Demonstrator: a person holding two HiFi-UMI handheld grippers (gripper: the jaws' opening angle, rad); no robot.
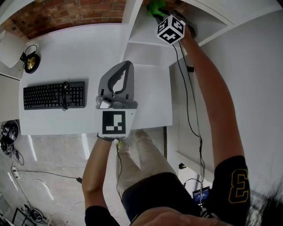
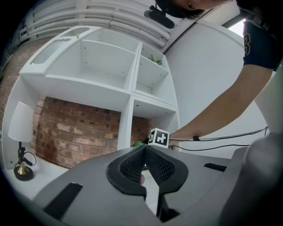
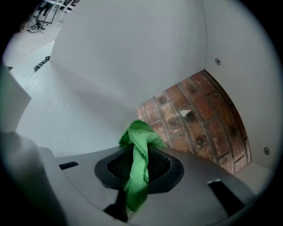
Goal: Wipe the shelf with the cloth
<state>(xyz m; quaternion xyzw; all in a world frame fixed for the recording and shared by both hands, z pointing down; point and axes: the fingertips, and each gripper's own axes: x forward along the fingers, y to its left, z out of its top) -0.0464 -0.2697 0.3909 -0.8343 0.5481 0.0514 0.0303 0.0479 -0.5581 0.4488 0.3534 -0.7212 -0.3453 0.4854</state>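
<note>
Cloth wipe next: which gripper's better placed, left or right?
Right. The right gripper is shut on the green cloth and sits inside the shelf compartment. The left gripper is shut, empty, and held out over the desk.

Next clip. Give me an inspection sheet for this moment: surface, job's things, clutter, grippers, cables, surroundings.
Surface: white desk, with the white shelf unit standing on it.
Job's things: green cloth, bunched, inside a lower shelf compartment; whether it touches the shelf cannot be told.
Clutter: black keyboard and lamp with brass base, both on the desk.
Grippers: right gripper shut on the cloth; left gripper shut, empty, over the desk.
Cables: black cable along the right arm; loose cables on the floor.
Surroundings: brick wall, pale floor.
</note>
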